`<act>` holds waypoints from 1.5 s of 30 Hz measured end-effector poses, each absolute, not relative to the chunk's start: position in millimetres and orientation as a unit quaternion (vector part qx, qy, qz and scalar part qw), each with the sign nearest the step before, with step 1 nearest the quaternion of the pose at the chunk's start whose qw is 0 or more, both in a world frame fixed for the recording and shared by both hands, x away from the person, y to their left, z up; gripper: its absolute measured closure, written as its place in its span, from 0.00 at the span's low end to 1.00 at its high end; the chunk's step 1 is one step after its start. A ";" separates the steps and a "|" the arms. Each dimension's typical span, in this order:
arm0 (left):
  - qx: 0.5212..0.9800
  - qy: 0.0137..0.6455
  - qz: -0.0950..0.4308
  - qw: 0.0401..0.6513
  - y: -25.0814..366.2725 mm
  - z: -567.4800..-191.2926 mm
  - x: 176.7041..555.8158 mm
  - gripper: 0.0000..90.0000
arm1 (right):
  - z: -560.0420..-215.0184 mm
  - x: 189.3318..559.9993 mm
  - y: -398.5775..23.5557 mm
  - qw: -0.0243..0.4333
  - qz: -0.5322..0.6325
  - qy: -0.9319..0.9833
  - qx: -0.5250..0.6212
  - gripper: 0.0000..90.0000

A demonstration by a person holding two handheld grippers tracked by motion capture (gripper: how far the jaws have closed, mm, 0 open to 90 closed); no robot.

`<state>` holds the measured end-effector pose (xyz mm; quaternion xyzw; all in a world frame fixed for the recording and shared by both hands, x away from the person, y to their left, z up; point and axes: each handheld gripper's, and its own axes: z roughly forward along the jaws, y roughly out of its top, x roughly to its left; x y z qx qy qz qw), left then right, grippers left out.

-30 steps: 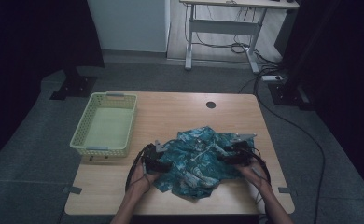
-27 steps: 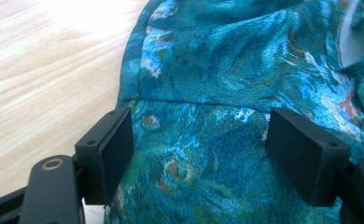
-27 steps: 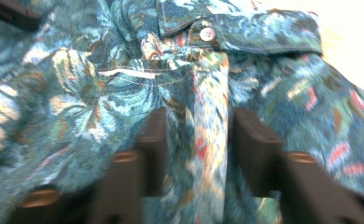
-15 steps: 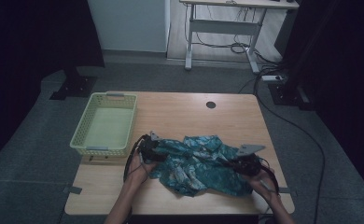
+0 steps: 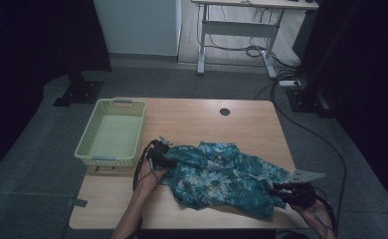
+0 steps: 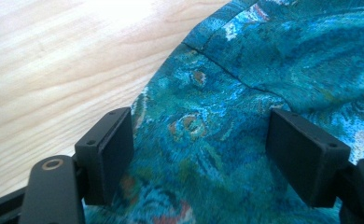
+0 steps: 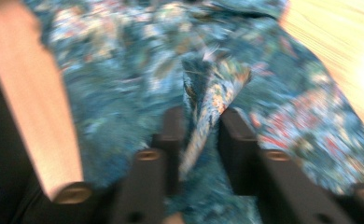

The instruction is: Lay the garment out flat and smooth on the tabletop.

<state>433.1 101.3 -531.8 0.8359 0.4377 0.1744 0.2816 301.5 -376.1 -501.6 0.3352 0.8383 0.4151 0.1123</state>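
Now the left tool [image 6: 201, 154] gapes over the shirt [image 5: 222, 177] — right tool [image 7: 201, 140], just opening, straddles a fold.

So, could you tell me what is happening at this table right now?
A person is spreading a teal patterned shirt out on the wooden table with a tool in each hand. The left tool sits over the shirt's left edge with its jaws wide apart. The right tool has a fold of the fabric between its jaws, which have just been opening, near the table's right front corner. A yellow-green basket stands empty at the left.
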 end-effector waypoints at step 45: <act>0.827 0.422 0.192 0.318 105.6 -515.6 480.9 0.31 | -536.6 469.1 -366.6 0.197 0.374 0.771 0.477 0.34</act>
